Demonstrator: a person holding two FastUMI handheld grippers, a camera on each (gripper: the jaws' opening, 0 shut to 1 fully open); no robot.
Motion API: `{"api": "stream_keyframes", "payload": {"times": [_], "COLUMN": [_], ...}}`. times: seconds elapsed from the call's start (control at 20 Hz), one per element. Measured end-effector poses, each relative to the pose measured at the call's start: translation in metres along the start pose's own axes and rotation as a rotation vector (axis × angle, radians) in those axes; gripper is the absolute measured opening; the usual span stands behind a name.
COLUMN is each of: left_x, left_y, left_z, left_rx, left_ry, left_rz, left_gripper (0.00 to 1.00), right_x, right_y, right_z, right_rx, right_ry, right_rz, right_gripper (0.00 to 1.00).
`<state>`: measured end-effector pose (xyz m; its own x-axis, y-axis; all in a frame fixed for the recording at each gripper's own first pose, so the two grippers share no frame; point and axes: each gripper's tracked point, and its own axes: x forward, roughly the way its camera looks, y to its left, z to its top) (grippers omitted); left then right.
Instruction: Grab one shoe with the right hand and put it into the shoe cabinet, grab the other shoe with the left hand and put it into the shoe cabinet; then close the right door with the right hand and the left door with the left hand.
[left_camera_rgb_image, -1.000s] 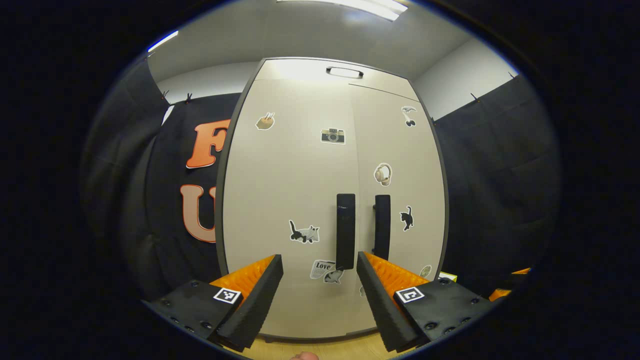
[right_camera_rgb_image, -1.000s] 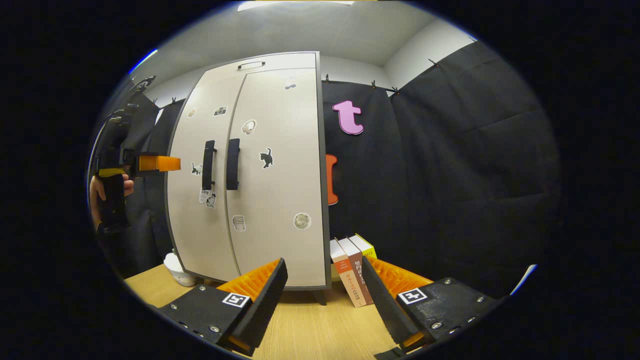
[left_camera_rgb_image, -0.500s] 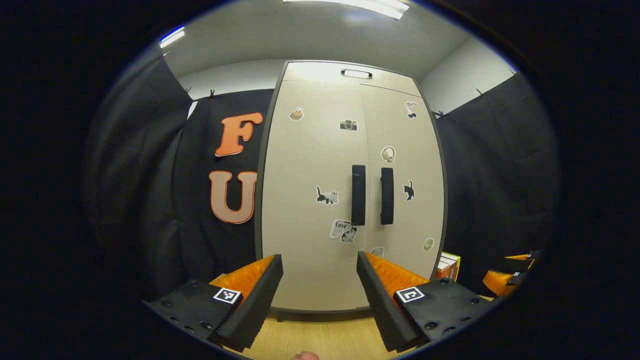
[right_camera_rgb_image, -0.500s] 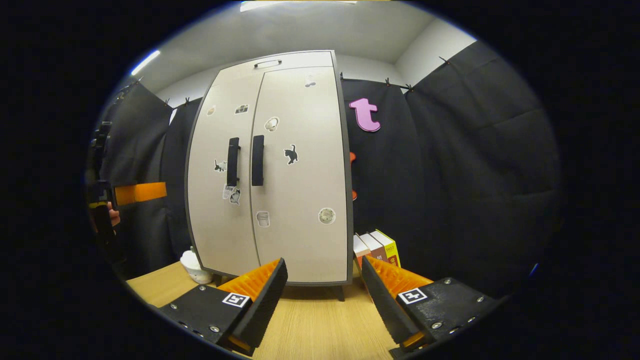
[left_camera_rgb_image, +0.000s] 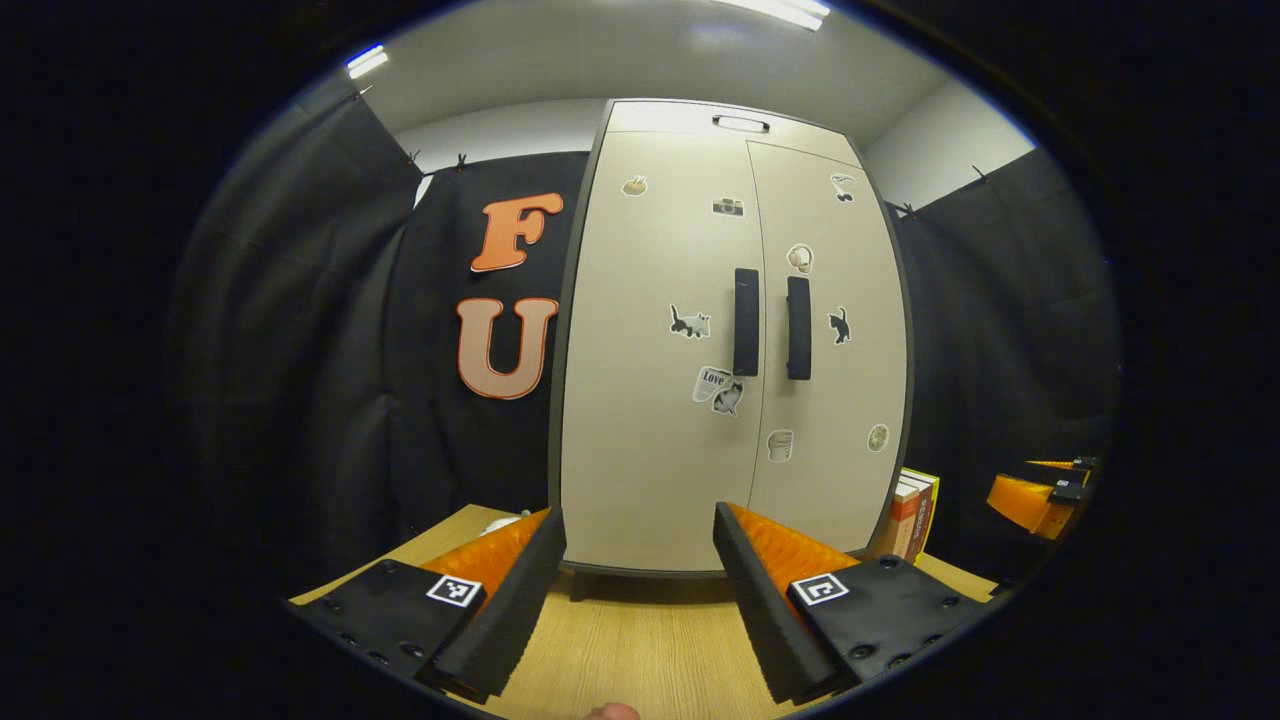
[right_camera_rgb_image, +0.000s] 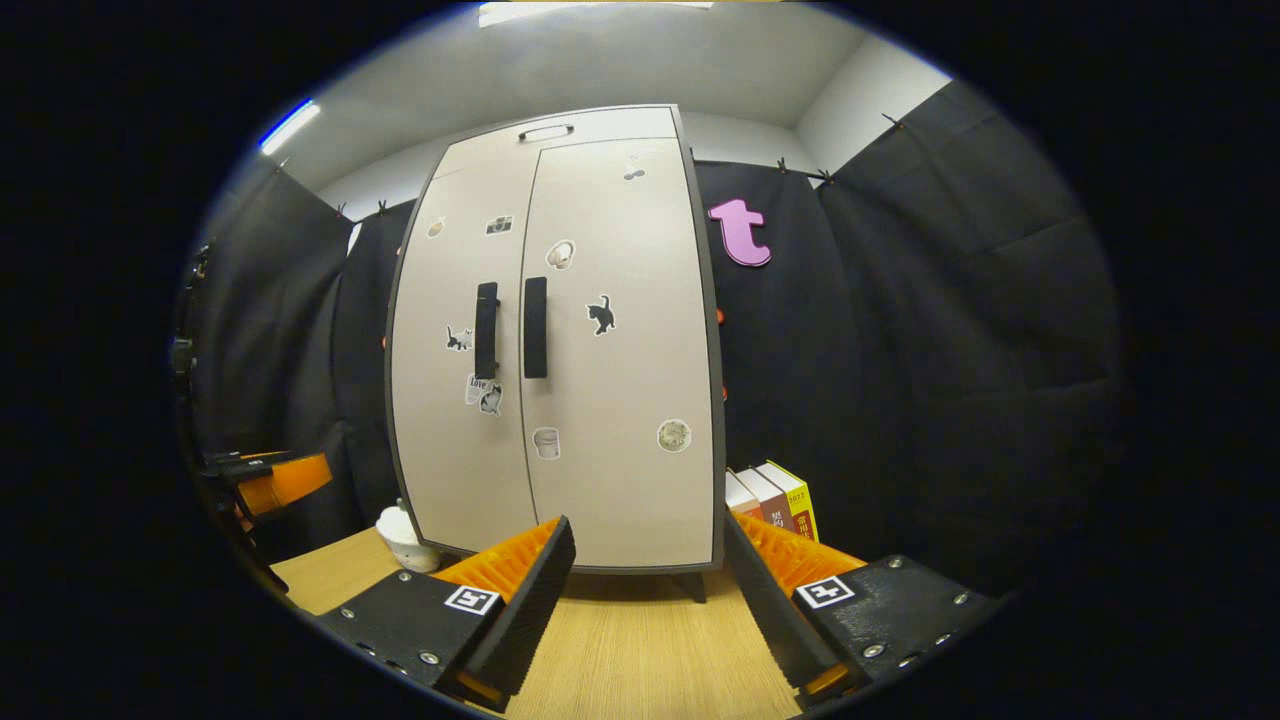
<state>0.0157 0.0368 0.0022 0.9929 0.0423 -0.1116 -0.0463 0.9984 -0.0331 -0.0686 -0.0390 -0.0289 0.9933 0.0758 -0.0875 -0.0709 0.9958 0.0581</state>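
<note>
Left gripper view | shoe cabinet (left_camera_rgb_image: 660, 420) doors closed | both grippers' fingers wide, empty

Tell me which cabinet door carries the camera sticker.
The left door: its camera sticker sits near the top; the right door has none.

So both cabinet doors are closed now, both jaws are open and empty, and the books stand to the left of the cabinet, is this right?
Not quite. The books stand to the right of the shoe cabinet, as the right gripper view shows. The rest holds: both doors are closed, and the left gripper and right gripper have open, empty jaws.
</note>
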Motion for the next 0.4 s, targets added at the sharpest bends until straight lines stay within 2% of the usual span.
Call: {"api": "stream_keyframes", "payload": {"times": [0.15,0.3,0.35,0.4], "left_x": [-0.012,-0.02,-0.02,-0.021], "left_y": [-0.003,-0.005,-0.006,-0.007], "left_z": [-0.009,-0.017,-0.018,-0.017], "left_rx": [-0.009,0.004,0.009,0.012], "left_ry": [-0.015,-0.011,-0.009,-0.008], "left_rz": [-0.004,0.001,-0.001,-0.003], "left_gripper": [0.99,0.97,0.99,0.96], "right_x": [-0.002,-0.004,-0.004,-0.004], "right_y": [0.003,0.008,0.009,0.01], "right_z": [-0.002,-0.007,-0.01,-0.01], "right_rx": [-0.002,0.009,0.012,0.013], "right_ry": [-0.003,0.004,0.008,0.011], "right_rz": [0.003,0.009,0.012,0.013], "right_gripper": [0.92,0.92,0.92,0.92]}}
